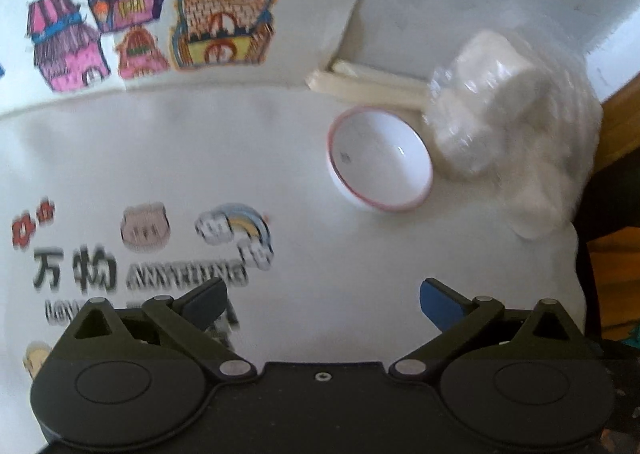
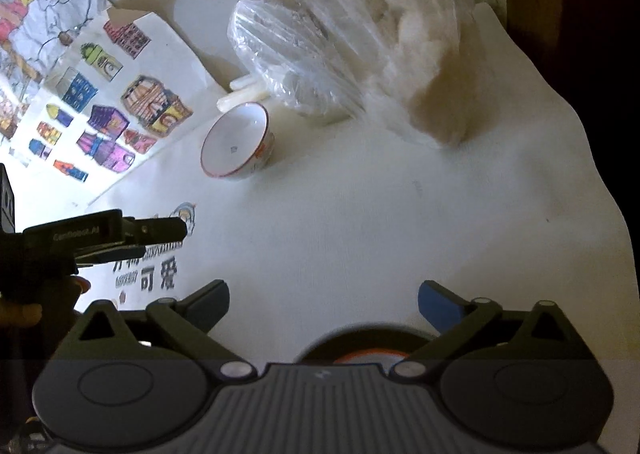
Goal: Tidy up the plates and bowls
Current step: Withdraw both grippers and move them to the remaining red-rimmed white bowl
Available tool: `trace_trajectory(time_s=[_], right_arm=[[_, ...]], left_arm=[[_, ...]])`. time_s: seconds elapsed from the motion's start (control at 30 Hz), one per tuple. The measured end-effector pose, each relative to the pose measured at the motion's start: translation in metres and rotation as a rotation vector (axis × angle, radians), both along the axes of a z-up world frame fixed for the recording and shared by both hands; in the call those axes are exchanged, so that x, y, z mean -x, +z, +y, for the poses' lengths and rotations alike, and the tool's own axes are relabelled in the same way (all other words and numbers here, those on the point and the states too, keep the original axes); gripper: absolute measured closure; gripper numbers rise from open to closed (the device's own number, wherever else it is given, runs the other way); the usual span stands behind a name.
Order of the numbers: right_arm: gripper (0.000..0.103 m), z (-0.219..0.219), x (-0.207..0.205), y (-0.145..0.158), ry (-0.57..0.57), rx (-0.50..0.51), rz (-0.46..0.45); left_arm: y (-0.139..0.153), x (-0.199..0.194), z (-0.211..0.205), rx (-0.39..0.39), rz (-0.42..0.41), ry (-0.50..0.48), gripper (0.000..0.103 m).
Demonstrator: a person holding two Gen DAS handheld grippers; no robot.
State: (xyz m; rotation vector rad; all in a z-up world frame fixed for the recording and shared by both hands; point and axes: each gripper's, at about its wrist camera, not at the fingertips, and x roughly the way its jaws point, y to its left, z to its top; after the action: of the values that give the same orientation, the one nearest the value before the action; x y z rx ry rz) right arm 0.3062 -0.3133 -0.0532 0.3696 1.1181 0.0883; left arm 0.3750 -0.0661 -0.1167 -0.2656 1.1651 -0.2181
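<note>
A white bowl with a red rim (image 1: 380,161) stands on the white table, ahead and slightly right of my left gripper (image 1: 323,300), which is open and empty well short of it. The bowl also shows in the right wrist view (image 2: 236,143), far ahead and to the left of my right gripper (image 2: 323,302), which is open and empty. A dark round dish with an orange inner ring (image 2: 366,346) lies just under the right gripper, mostly hidden by its body. The left gripper (image 2: 160,232) shows side-on at the left of the right wrist view.
A plastic-wrapped bundle of white rolls (image 1: 508,117) lies right behind the bowl, also in the right wrist view (image 2: 320,41). Pale sticks (image 1: 368,85) lie behind the bowl. Sheets with coloured house drawings (image 1: 132,21) cover the far left. The table edge (image 2: 600,189) runs on the right.
</note>
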Motion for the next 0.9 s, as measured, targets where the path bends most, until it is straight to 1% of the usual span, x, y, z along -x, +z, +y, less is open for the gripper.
trace_trajectory(time_s=[0.17, 0.3, 0.4, 0.47, 0.57, 0.63, 0.7, 0.77, 0.9], right_arm=[[0.0, 0.006, -0.02, -0.004, -0.028, 0.006, -0.029], [0.0, 0.011, -0.039, -0.007, -0.037, 0.015, -0.042], [0.0, 0.019, -0.056, -0.01, -0.009, 0.042, -0.046], [0.0, 0.027, -0.067, -0.01, 0.031, 0.064, -0.043], [0.001, 0.04, -0.081, -0.01, 0.106, 0.136, -0.061], [0.005, 0.048, -0.088, -0.009, 0.156, 0.188, -0.074], [0.014, 0.054, -0.094, -0.008, 0.177, 0.214, -0.094], [0.018, 0.056, -0.1, -0.008, 0.174, 0.206, -0.095], [0.019, 0.056, -0.109, -0.012, 0.139, 0.145, -0.096]], left_arm=[[-0.004, -0.036, 0.01, -0.015, -0.037, -0.003, 0.001], [-0.006, -0.063, 0.016, -0.023, -0.065, -0.031, 0.001], [-0.008, -0.081, 0.015, -0.041, -0.081, -0.073, 0.001], [-0.009, -0.09, 0.016, -0.048, -0.087, -0.094, 0.001], [-0.013, -0.099, 0.014, -0.068, -0.088, -0.121, 0.001], [-0.016, -0.103, 0.014, -0.071, -0.086, -0.134, 0.001], [-0.019, -0.105, 0.014, -0.07, -0.076, -0.14, 0.001], [-0.023, -0.103, 0.016, -0.064, -0.072, -0.141, 0.001], [-0.026, -0.1, 0.016, -0.058, -0.076, -0.155, 0.001]])
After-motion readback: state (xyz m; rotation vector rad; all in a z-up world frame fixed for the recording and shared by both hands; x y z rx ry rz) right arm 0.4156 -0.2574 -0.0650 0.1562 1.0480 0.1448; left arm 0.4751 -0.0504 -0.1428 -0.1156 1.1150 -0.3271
